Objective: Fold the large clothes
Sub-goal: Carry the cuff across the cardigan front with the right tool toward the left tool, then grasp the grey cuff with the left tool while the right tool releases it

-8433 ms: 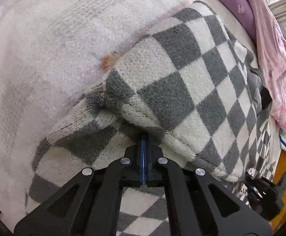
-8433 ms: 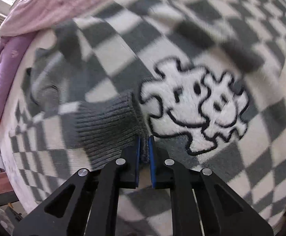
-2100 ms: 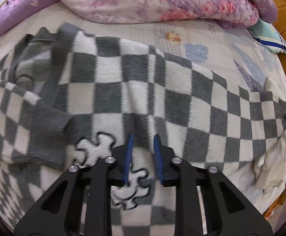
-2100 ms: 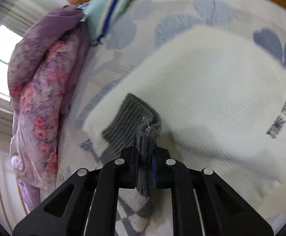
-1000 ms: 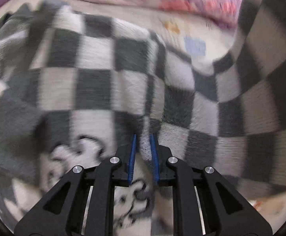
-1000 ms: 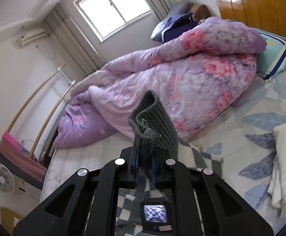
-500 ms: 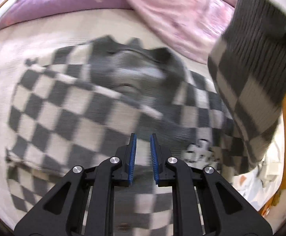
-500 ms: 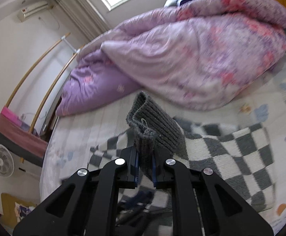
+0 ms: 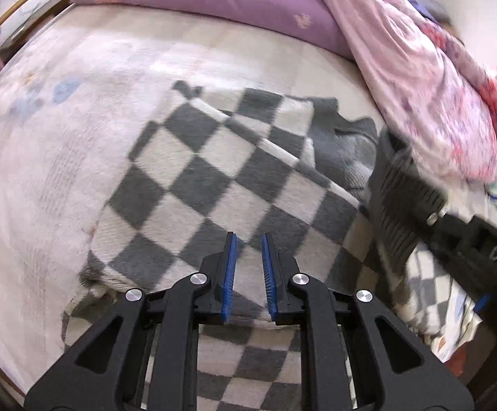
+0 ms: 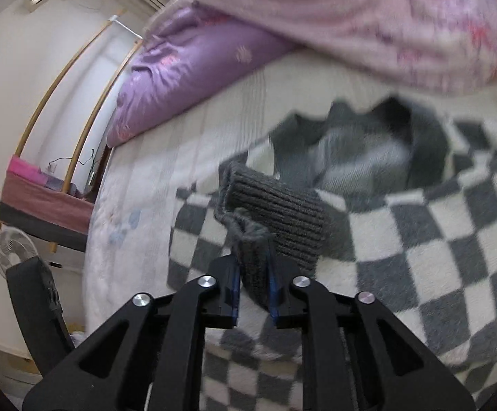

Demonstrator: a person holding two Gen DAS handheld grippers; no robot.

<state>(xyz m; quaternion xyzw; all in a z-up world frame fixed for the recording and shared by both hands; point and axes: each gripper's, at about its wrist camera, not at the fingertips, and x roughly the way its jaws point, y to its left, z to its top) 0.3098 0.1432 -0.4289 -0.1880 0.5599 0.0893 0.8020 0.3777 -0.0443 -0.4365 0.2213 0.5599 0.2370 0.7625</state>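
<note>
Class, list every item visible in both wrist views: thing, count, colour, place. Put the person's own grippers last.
Checked sweater: one, grey and white, spread on the bed.
Ribbed cuff: one, grey, between the right gripper's jaws.
Bed sheet: one, pale, under the sweater.
Quilt: one, pink floral, far side.
Purple bedding: one, beyond the sweater.
Fan: one, white, floor.
Left gripper: black, blue pads, opening, empty.
Right gripper: black, opening around the cuff.

My bed (image 10: 187,157) meets white wall (image 10: 19,78) at nine o'clock; fan (image 10: 12,250) below, purple quilt (image 10: 193,65) at twelve.
</note>
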